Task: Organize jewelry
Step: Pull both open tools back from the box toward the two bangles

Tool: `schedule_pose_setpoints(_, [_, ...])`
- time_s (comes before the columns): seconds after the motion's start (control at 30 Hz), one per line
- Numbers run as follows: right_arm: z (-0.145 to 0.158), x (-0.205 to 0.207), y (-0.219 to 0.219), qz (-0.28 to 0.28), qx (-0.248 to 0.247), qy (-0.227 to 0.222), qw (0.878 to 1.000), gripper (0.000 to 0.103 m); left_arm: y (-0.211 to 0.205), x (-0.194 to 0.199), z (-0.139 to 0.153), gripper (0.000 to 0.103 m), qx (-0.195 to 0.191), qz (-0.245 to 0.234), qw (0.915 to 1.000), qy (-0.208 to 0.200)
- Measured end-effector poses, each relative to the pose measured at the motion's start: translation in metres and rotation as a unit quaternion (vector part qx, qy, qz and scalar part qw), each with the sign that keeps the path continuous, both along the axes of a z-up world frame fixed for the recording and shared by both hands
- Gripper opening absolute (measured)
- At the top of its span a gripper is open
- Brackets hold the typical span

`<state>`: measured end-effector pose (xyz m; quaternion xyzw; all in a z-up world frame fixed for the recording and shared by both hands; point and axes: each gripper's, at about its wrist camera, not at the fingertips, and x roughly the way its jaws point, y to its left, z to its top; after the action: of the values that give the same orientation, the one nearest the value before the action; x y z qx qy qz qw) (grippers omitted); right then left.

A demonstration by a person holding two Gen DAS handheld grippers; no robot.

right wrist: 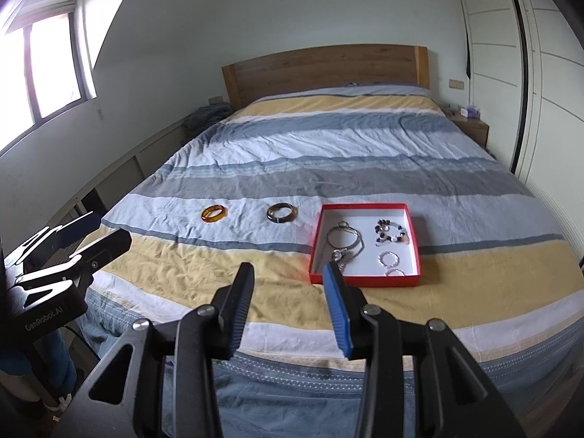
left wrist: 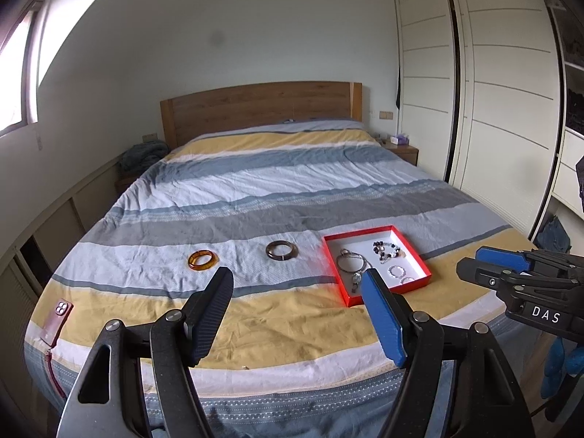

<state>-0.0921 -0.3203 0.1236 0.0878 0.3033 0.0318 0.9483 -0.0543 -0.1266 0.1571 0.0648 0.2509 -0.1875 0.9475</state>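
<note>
Two bangles (right wrist: 214, 214) lie on the bed (right wrist: 328, 168) left of the tray (right wrist: 365, 280), apparently apart.

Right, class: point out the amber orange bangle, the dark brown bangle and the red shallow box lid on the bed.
Amber orange bangle (left wrist: 203, 260): left wrist view, on its near rim.
Dark brown bangle (right wrist: 281, 212): right wrist view, on its near band.
Red shallow box lid (right wrist: 363, 279): right wrist view, on its near outer wall.

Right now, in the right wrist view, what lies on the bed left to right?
Amber bangle → brown bangle → red box, which holds a chain necklace on its left side and a beaded bracelet on its right.
</note>
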Motion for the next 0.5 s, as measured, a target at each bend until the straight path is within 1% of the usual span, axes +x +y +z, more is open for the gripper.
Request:
schedule_pose_setpoints(0.13, [0.006, -0.005, 0.011, 0.009, -0.007, -0.011, 1.0, 0.038, 0.011, -0.009, 0.006, 0.075, -0.009, 0.007, 0.9999, -0.011])
schedule_pose_setpoints(0.27, [0.01, -0.009, 0.02, 0.017, -0.015, -0.017, 1.0, 0.038, 0.019, -0.017, 0.009, 0.076, -0.015, 0.013, 0.9996, -0.02])
schedule_pose_setpoints(0.5, [0.012, -0.009, 0.031, 0.027, -0.024, -0.023, 0.999, 0.038, 0.029, -0.018, 0.007, 0.076, -0.02, 0.022, 0.9993, -0.021])
